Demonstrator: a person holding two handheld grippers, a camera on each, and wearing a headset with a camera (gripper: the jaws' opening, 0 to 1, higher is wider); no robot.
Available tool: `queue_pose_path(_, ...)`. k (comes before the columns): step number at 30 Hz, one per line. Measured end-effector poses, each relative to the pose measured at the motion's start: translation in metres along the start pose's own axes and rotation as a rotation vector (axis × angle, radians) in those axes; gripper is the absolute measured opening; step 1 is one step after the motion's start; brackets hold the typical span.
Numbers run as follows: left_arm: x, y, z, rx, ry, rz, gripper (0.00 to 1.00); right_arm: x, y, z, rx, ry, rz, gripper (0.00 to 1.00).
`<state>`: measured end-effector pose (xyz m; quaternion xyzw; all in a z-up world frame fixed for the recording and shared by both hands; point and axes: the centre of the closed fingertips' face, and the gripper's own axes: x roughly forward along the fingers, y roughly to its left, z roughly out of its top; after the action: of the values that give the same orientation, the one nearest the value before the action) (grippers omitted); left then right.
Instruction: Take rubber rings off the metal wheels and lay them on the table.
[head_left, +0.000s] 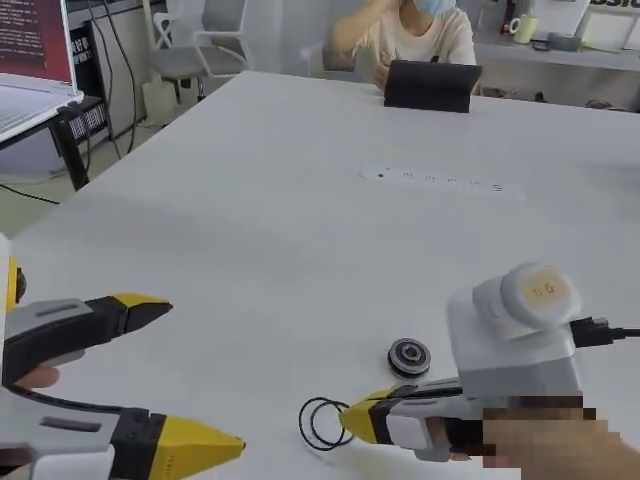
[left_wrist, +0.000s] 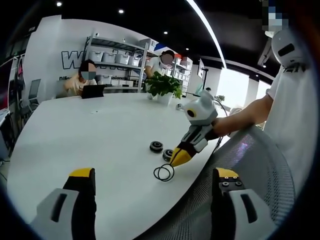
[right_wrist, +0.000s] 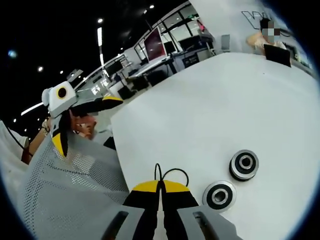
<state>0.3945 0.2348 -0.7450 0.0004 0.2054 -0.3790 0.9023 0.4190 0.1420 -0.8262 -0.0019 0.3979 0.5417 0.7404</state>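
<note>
While the left gripper (head_left: 205, 375) hovers with jaws apart, the right gripper (head_left: 345, 420), jaws together, touches black rubber rings (head_left: 322, 423) by the table's (head_left: 300, 220) near edge, beside two metal wheels (right_wrist: 220, 195).

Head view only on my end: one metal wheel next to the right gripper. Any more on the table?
Observer: Yes. The right gripper view shows a second metal wheel beside the first wheel, closer to the jaws.
Operator: Right jaws open or shut?
Observer: The right gripper is shut, yellow tips together, with the rubber rings right at the tips.
Operator: Anything near the left gripper?
Observer: A grey mesh chair sits at the table edge by the left gripper.
</note>
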Motion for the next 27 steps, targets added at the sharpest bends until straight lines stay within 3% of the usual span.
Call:
queue_pose_path(17,0.001,0.003,-0.011,0.022,0.073,0.008,0.89,-0.002,-0.011,0.000,0.096,-0.024,-0.005,0.00)
queue_pose_path(27,0.001,0.004,-0.012,0.019,0.077,0.012,0.88,-0.001,-0.011,0.000,0.114,-0.025,0.000,0.00)
